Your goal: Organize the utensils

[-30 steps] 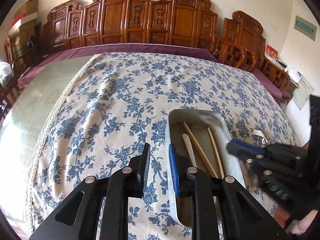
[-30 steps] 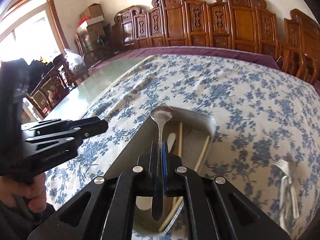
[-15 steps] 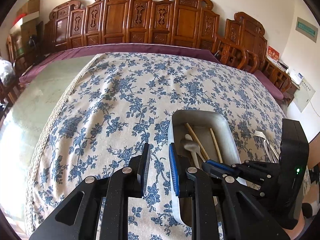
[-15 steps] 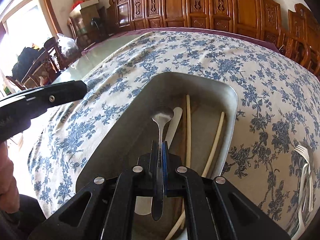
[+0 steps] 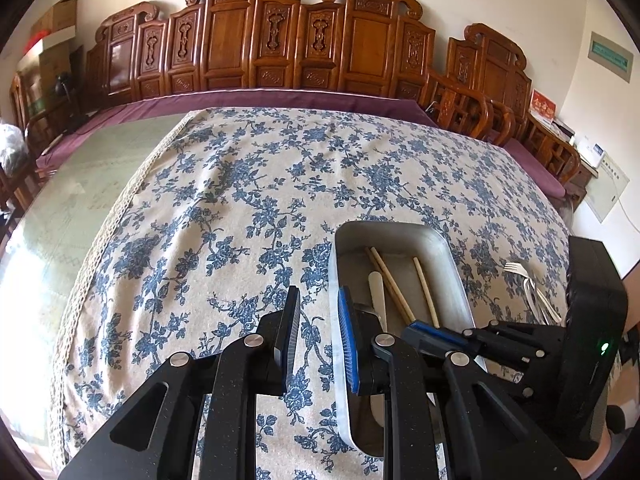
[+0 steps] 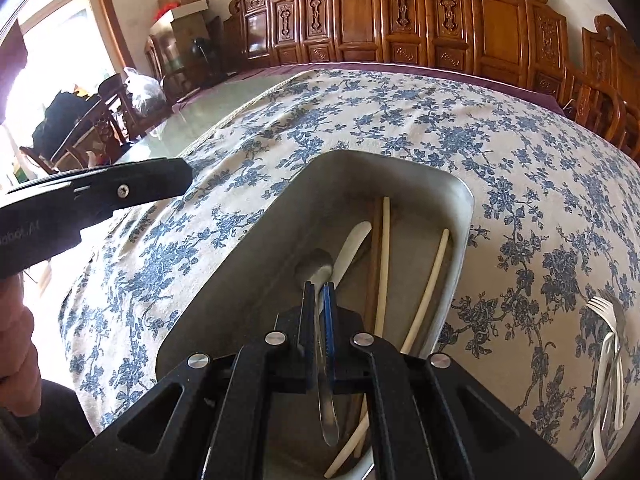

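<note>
Lowered into the tray (image 6: 276, 216), right gripper (image 6: 319, 304) clamps the spoon (image 6: 320, 276); left gripper (image 5: 318, 320) gapes.

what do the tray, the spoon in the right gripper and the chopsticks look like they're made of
Tray: likely brushed metal, with a dull grey sheen and thin rolled rim.
Spoon, held in the right gripper: probably stainless steel, silvery and reflective.
Chopsticks: apparently wood or bamboo, pale and matte, though plastic cannot be ruled out.

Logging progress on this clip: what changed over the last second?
The right gripper, shut on the metal spoon, lowered it from above the rim deep into the grey metal tray. Unchanged: open left gripper, chopsticks, white forks.
</note>
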